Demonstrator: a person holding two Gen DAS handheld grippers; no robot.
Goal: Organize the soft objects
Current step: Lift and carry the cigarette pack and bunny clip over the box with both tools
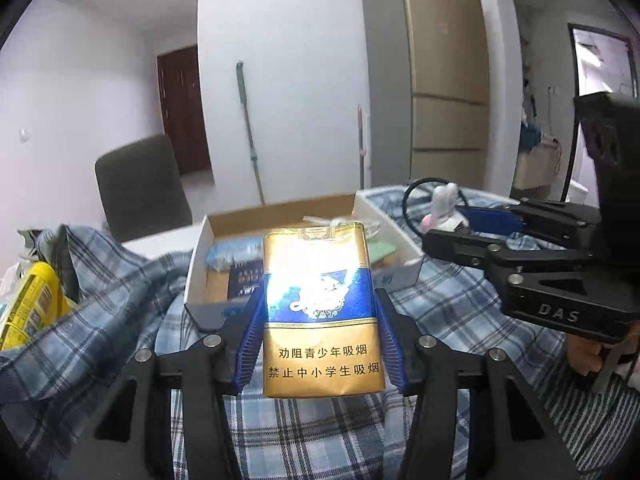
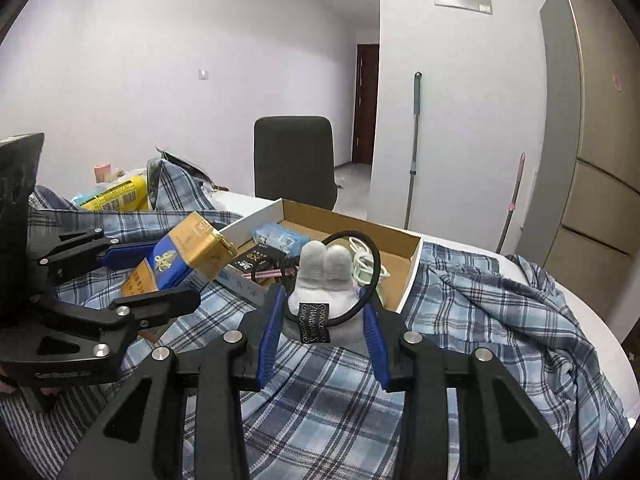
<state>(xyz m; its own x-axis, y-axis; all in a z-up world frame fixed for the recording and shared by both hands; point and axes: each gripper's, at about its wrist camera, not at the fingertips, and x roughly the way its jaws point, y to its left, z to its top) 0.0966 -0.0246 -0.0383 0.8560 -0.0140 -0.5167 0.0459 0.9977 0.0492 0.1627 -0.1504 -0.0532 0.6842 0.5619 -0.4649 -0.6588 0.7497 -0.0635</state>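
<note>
My left gripper (image 1: 318,320) is shut on a gold and blue soft cigarette pack (image 1: 320,312), held upright above the plaid cloth; the same pack (image 2: 180,260) shows between black fingers at the left of the right wrist view. My right gripper (image 2: 324,312) is shut on a small grey plush rabbit (image 2: 324,284) with a black hair tie (image 2: 374,264) looped around it. That rabbit (image 1: 442,204) also appears at the right of the left wrist view. Both grippers hover just in front of an open cardboard box (image 2: 412,268), whose rim (image 1: 196,264) lies behind the pack.
The box holds a blue packet (image 2: 280,238), a dark card, a white cable and a green item. A blue plaid cloth (image 2: 500,308) covers the white table. A yellow packet (image 1: 28,304) lies at the left. A dark chair (image 2: 294,160) stands behind the table.
</note>
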